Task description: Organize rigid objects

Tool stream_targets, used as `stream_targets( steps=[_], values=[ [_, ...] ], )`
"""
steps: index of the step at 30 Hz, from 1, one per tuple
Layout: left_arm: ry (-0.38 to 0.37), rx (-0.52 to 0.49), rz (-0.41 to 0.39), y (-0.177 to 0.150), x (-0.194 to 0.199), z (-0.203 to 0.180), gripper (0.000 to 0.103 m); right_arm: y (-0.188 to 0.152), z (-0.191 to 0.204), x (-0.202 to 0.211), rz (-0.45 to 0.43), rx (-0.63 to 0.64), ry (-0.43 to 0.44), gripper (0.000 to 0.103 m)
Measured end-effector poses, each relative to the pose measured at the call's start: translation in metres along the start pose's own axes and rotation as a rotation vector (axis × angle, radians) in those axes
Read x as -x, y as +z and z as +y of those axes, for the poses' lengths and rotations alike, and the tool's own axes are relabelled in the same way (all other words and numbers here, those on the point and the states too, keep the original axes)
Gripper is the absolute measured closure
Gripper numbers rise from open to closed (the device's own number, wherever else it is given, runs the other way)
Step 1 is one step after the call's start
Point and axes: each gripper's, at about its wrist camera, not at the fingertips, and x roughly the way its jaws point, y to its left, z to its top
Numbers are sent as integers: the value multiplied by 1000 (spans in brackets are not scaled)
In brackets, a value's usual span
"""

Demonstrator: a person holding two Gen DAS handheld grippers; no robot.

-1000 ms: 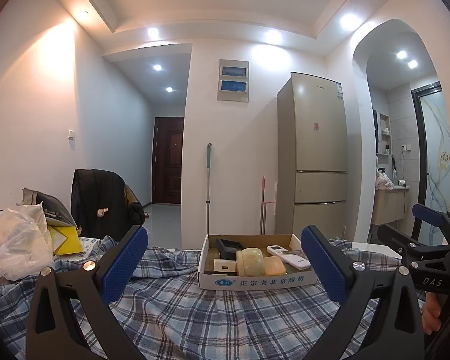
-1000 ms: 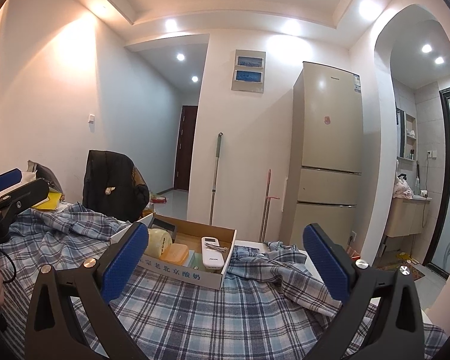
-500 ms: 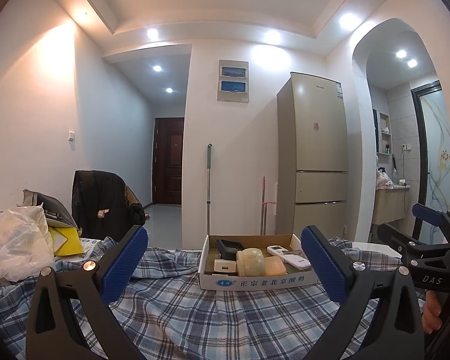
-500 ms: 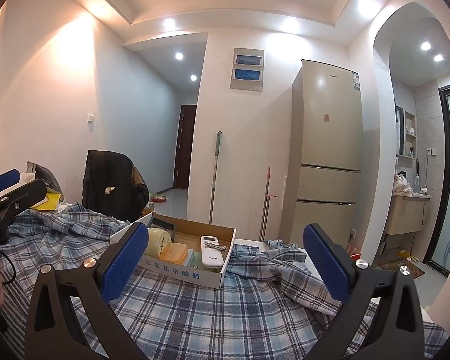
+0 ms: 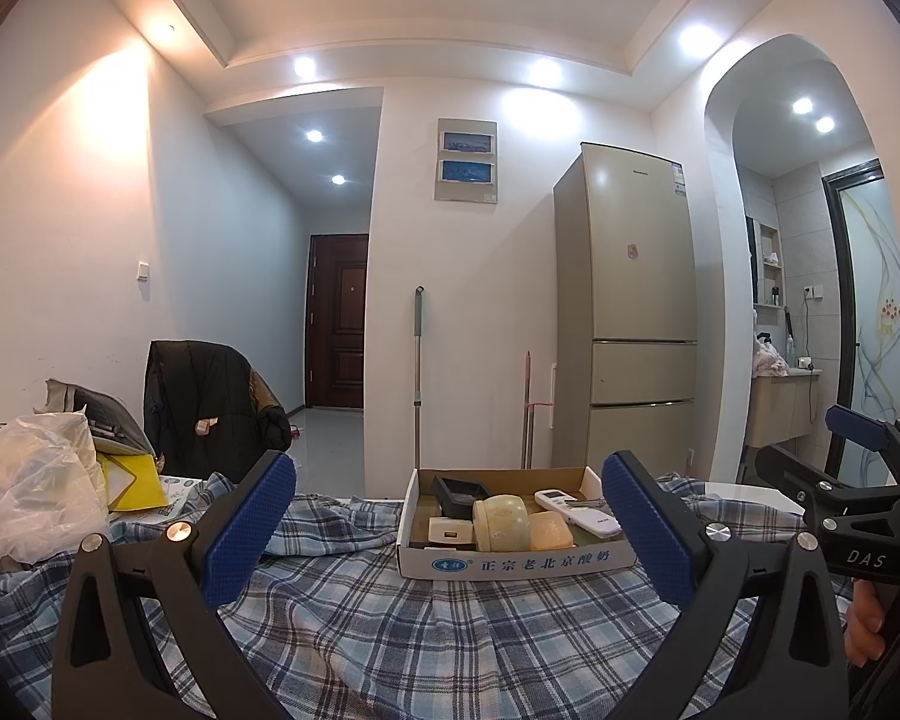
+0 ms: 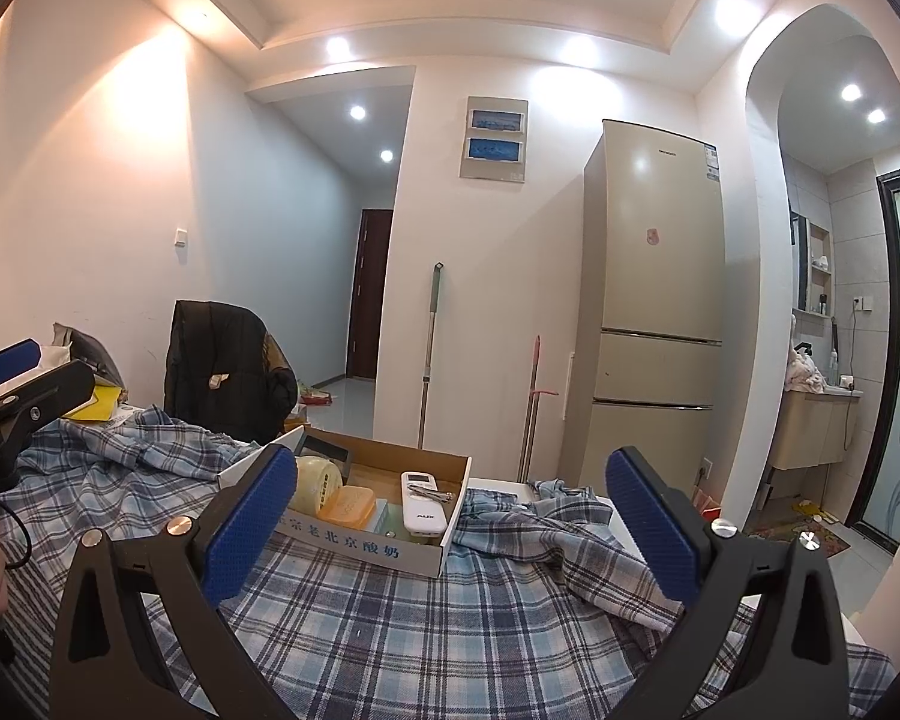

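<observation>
Your rigid objects all sit inside the shallow cardboard box (image 5: 513, 561) on the plaid cloth (image 5: 390, 618): a black tray (image 5: 457, 492) at the back left, a small white device (image 5: 450, 531) in front of it, a pale green round container (image 5: 501, 521) in the middle, a yellow-orange block (image 5: 551, 530) beside it, and a white remote (image 5: 577, 511) lying along the right side with a small metal piece on it. No loose hard item shows on the cloth around the box.

That layout fits 2 readings: the items have been gathered in and the sorting is finished, or they are waiting to be taken out and arranged. The pictures do not settle which, so hold off on choosing a target until you know.

If you do go in, approach the box from above instead of over its front wall, and line the pads up across an item's narrow side; the round container looks likely to slip unless gripped at its widest part.

Your left gripper (image 5: 449, 531) is spread wide, holds nothing and hovers short of the box. Your right gripper (image 6: 450, 525) is equally wide, empty, and touches nothing, with the box ahead and to its left.
</observation>
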Motion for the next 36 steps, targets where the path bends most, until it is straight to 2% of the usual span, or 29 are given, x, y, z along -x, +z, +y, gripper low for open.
stream_targets(
  steps=[36],
  values=[
    [0, -1, 3, 1, 0, 0, 0, 0, -1, -1, 9, -3, 0, 0]
  ],
)
